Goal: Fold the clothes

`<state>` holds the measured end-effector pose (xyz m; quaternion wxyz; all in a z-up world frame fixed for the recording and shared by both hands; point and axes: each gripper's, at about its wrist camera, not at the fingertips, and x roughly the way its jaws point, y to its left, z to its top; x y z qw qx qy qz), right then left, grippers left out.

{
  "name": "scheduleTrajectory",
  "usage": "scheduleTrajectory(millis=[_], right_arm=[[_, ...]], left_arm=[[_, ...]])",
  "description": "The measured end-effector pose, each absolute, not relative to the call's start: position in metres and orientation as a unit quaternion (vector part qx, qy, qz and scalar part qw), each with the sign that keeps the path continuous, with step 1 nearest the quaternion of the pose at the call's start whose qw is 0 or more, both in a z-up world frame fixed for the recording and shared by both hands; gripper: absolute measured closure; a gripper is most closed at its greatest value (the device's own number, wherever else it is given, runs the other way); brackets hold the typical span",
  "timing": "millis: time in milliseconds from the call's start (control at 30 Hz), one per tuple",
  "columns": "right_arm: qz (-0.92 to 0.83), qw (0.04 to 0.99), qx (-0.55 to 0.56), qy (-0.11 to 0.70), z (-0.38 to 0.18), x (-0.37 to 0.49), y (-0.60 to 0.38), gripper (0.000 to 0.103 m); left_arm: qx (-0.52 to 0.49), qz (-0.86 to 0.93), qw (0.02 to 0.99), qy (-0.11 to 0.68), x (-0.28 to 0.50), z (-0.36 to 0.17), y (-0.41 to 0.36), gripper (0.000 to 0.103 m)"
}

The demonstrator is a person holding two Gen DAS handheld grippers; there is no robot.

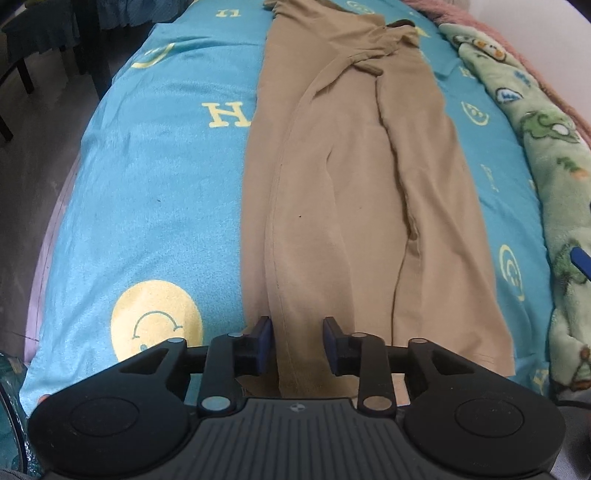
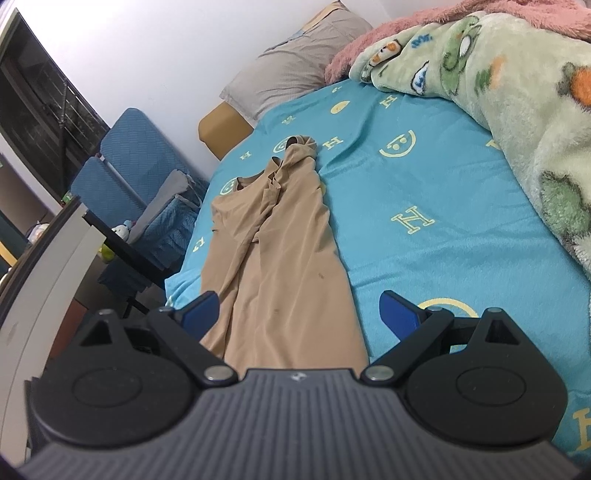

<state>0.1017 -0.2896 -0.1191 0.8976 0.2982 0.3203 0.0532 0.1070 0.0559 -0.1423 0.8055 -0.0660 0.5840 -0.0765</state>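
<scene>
A tan long-sleeved garment [image 1: 347, 177] lies lengthwise on the blue bed sheet [image 1: 155, 177], its sides folded inward and a sleeve laid along the middle. My left gripper [image 1: 298, 341] is open, its fingers straddling the garment's near hem edge, a strip of fabric between them. In the right wrist view the same garment [image 2: 280, 243] stretches away toward the pillow. My right gripper [image 2: 299, 314] is wide open just above its near end, with nothing held.
A green cartoon blanket [image 1: 546, 147] and a pink blanket [image 2: 406, 26] lie along the bed's right side. A grey pillow [image 2: 295, 70] sits at the head. Blue chairs [image 2: 129, 162] and a dark table [image 2: 122, 243] stand beside the bed's left edge.
</scene>
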Motion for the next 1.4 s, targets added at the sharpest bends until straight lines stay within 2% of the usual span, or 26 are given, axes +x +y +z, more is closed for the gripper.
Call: scheduleTrajectory(millis=[33, 100, 233, 267, 333, 400, 467, 500, 533, 567, 667, 767, 800, 833, 933, 1067, 1100, 1133, 1167, 1400], right_arm=[[0.052, 0.897, 0.298, 0.322, -0.120, 0.102, -0.289, 0.008], [0.049, 0.895, 0.299, 0.327, -0.122, 0.102, -0.290, 0.008], [0.055, 0.884, 0.315, 0.342, -0.129, 0.104, -0.293, 0.008], [0.058, 0.881, 0.318, 0.347, -0.131, 0.105, -0.293, 0.008], [0.056, 0.878, 0.314, 0.358, -0.135, 0.107, -0.291, 0.008], [0.054, 0.877, 0.303, 0.370, -0.138, 0.109, -0.287, 0.008], [0.061, 0.871, 0.303, 0.382, -0.142, 0.109, -0.285, 0.008], [0.066, 0.866, 0.308, 0.388, -0.144, 0.109, -0.285, 0.008], [0.068, 0.862, 0.312, 0.394, -0.146, 0.109, -0.285, 0.008], [0.069, 0.857, 0.316, 0.402, -0.149, 0.108, -0.286, 0.008], [0.067, 0.839, 0.335, 0.423, -0.158, 0.109, -0.288, 0.009], [0.066, 0.823, 0.348, 0.445, -0.166, 0.110, -0.289, 0.010], [0.067, 0.818, 0.349, 0.452, -0.168, 0.111, -0.288, 0.021], [0.067, 0.814, 0.350, 0.459, -0.170, 0.112, -0.287, 0.027], [0.069, 0.799, 0.354, 0.481, -0.177, 0.114, -0.285, 0.027], [0.071, 0.779, 0.359, 0.509, -0.186, 0.116, -0.282, 0.027], [0.072, 0.774, 0.360, 0.516, -0.188, 0.117, -0.281, 0.027], [0.072, 0.769, 0.361, 0.522, -0.190, 0.118, -0.280, 0.027], [0.073, 0.764, 0.362, 0.529, -0.192, 0.118, -0.279, 0.028], [0.062, 0.766, 0.315, 0.557, -0.189, 0.110, -0.267, 0.032]], left_arm=[[-0.057, -0.076, 0.812, 0.576, 0.105, -0.139, 0.054, 0.100], [-0.015, -0.076, 0.847, 0.526, 0.094, -0.122, 0.043, 0.101], [0.154, -0.147, 0.888, 0.409, 0.050, -0.089, -0.016, 0.101], [0.192, -0.174, 0.880, 0.399, 0.040, -0.090, -0.032, 0.101], [0.251, -0.221, 0.855, 0.396, 0.027, -0.098, -0.058, 0.100], [0.261, -0.247, 0.828, 0.431, 0.031, -0.112, -0.066, 0.096], [0.261, -0.270, 0.802, 0.465, 0.036, -0.125, -0.071, 0.083], [0.223, -0.274, 0.801, 0.483, 0.044, -0.125, -0.063, 0.080], [0.171, -0.271, 0.805, 0.499, 0.052, -0.120, -0.051, 0.072], [0.110, -0.264, 0.810, 0.513, 0.060, -0.116, -0.035, 0.058], [-0.076, -0.221, 0.818, 0.525, 0.081, -0.110, 0.024, 0.039], [-0.228, -0.136, 0.802, 0.535, 0.096, -0.121, 0.079, 0.033], [-0.266, -0.101, 0.792, 0.541, 0.100, -0.129, 0.094, 0.033], [-0.292, -0.073, 0.783, 0.544, 0.103, -0.136, 0.104, 0.033], [-0.313, -0.034, 0.768, 0.557, 0.111, -0.151, 0.112, 0.034], [-0.246, -0.034, 0.769, 0.589, 0.111, -0.162, 0.083, 0.034], [-0.224, -0.045, 0.777, 0.587, 0.109, -0.159, 0.075, 0.038], [-0.211, -0.069, 0.778, 0.588, 0.107, -0.158, 0.067, 0.062], [-0.207, -0.093, 0.766, 0.601, 0.105, -0.159, 0.060, 0.078], [-0.217, -0.127, 0.738, 0.626, 0.091, -0.153, 0.052, 0.078]])
